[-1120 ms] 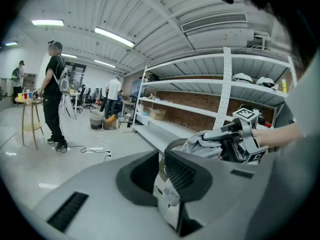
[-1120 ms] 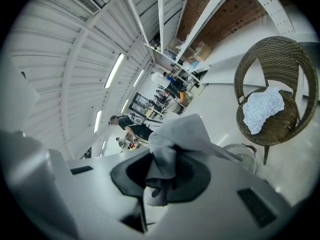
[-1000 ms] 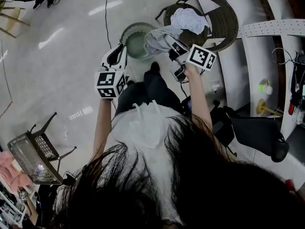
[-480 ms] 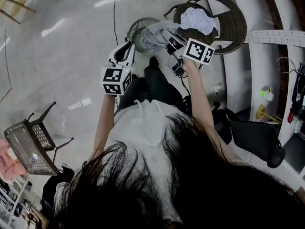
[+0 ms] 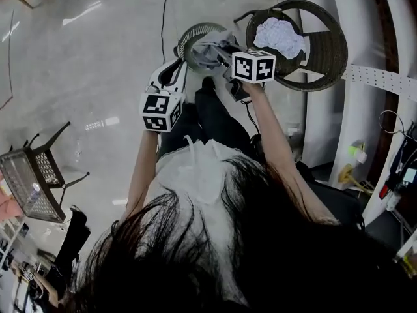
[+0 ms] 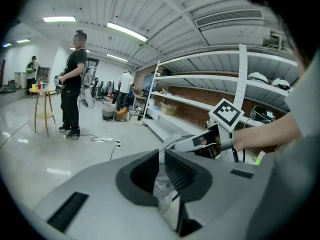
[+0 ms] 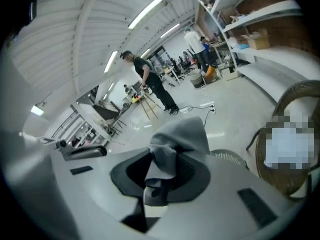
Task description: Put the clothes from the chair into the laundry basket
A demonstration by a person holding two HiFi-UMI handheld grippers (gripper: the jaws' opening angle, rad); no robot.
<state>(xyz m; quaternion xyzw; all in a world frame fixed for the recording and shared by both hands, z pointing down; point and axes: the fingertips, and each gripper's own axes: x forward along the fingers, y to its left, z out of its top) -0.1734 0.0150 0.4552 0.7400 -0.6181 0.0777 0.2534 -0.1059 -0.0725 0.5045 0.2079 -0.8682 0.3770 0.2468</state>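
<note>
A grey garment (image 5: 210, 49) hangs from my right gripper (image 5: 228, 56), which is shut on it, directly over the round slatted laundry basket (image 5: 189, 36). In the right gripper view the cloth (image 7: 181, 134) bunches up between the dark jaws of that gripper (image 7: 162, 176), and the basket (image 7: 227, 158) shows below. My left gripper (image 5: 177, 69) hovers at the basket's left side. Its jaws (image 6: 161, 154) stand almost together, and pale cloth (image 6: 172, 143) hanging beyond them shows through the slit. A white garment (image 5: 280, 36) lies in the wicker chair (image 5: 329, 51).
The person's dark legs and shoes (image 5: 208, 103) stand just before the basket. A black cable (image 5: 163, 12) runs across the glossy floor. A mesh metal chair (image 5: 32, 181) stands at the left. White shelving and a perforated rail (image 5: 384, 80) are at the right. People stand far off (image 6: 72, 84).
The right gripper has carried the grey garment away from the wicker chair, and it now hangs over the basket. The left gripper has stayed beside it, at the basket's left side.
</note>
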